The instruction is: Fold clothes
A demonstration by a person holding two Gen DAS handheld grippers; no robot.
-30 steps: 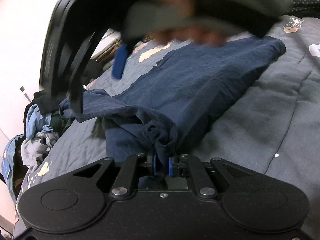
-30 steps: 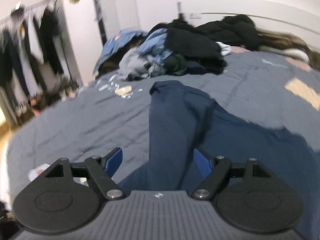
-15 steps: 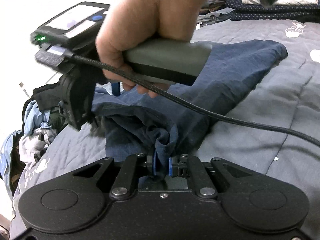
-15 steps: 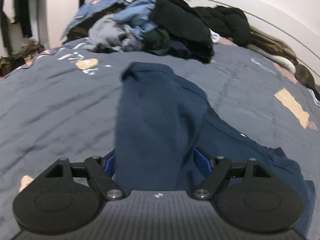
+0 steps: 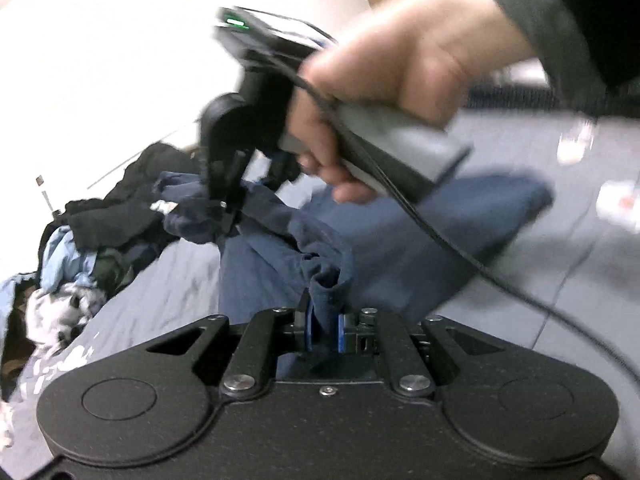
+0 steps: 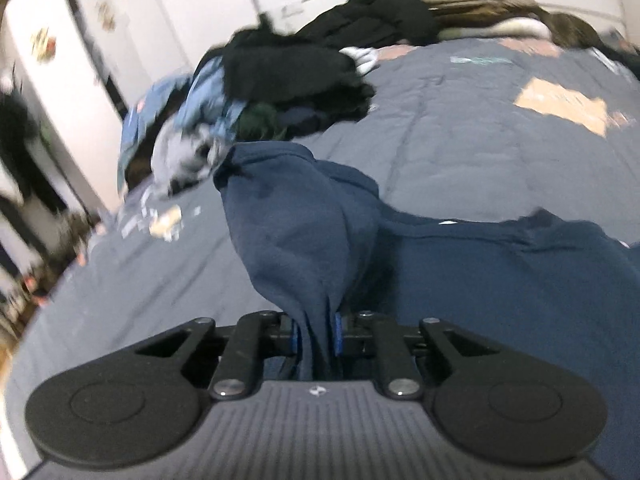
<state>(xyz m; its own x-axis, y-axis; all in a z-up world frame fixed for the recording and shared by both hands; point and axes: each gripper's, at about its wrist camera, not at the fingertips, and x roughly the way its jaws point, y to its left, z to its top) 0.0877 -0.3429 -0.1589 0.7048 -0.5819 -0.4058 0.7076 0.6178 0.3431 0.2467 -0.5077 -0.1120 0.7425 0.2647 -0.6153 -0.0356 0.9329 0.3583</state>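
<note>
Left wrist view: the left gripper (image 5: 323, 326) stays clamped on the navy shirt (image 5: 400, 248), frame centre. Right wrist view: the right gripper (image 6: 316, 336), wide open a second ago, is closing on a bunched fold at bottom centre. Both ends secured; lift looks next.

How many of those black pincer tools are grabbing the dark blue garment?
2. The left gripper pinches a bunched edge of the navy garment; the right gripper, jaws closing, has gathered cloth between its pads.
</note>
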